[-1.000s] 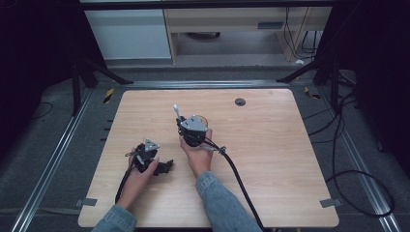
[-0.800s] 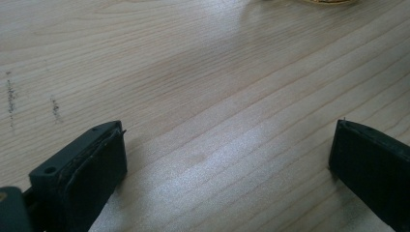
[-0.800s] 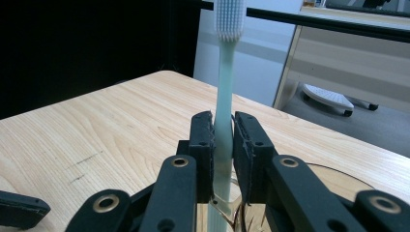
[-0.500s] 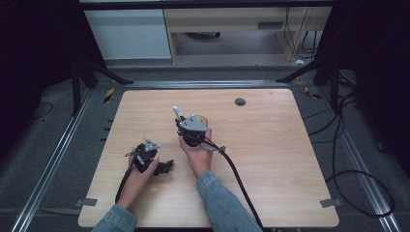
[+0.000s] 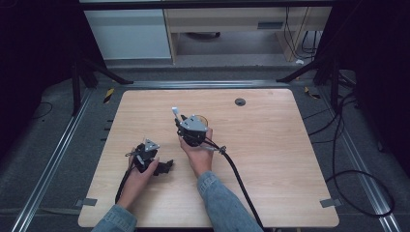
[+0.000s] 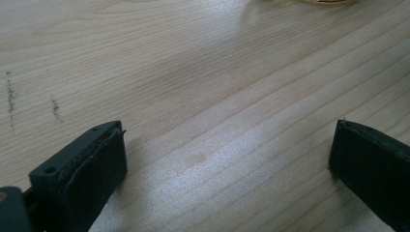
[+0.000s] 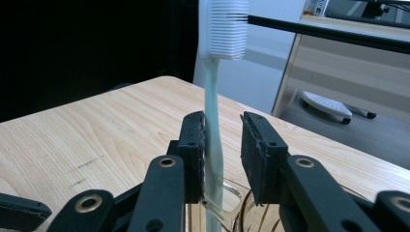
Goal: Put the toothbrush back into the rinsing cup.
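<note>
1. Left gripper rests on the table, to the left of the glass cup, jaws spread wide with nothing between them; best kept parked there

2. Right gripper hangs over the cup; its jaws have just been opening, and the toothbrush stands upright in the cup, leaning on one jaw, let go. A straight lift clear should keep it from tipping

3. The right gripper view shows the bristles; the high view gives only a pale stick
</note>
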The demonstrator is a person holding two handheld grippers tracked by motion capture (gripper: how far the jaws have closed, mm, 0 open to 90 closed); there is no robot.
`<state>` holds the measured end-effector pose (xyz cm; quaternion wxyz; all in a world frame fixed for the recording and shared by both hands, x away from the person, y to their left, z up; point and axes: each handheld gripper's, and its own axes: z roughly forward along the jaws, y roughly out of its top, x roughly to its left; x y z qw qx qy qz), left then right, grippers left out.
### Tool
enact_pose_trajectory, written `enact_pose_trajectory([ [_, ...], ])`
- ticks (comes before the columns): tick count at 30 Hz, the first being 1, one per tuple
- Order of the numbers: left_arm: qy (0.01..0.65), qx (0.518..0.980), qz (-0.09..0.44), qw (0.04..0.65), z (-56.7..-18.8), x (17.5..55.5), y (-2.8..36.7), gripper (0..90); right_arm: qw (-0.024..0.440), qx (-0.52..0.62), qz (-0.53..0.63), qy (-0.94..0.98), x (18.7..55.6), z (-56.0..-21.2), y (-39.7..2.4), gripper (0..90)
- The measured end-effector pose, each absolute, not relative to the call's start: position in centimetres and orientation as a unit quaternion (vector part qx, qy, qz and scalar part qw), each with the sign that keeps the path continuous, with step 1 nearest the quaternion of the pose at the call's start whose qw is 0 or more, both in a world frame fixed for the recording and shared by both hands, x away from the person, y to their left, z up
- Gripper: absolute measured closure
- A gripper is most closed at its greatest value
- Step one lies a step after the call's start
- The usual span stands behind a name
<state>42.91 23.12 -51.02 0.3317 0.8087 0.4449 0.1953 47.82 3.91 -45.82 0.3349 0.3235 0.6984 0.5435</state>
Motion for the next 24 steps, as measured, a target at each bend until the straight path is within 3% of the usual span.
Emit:
enact_pose_trajectory([
  [16, 0.445, 0.808, 0.195, 0.332, -51.0, 42.9, 23.1, 0.0, 0.338, 0.319, 0.539, 0.703, 47.6, -45.3, 3.5, 62.7],
  [24, 0.445, 0.808, 0.195, 0.332, -51.0, 42.9, 23.1, 0.0, 0.322, 0.33, 0.525, 0.716, 47.2, -44.2, 2.4, 47.4],
])
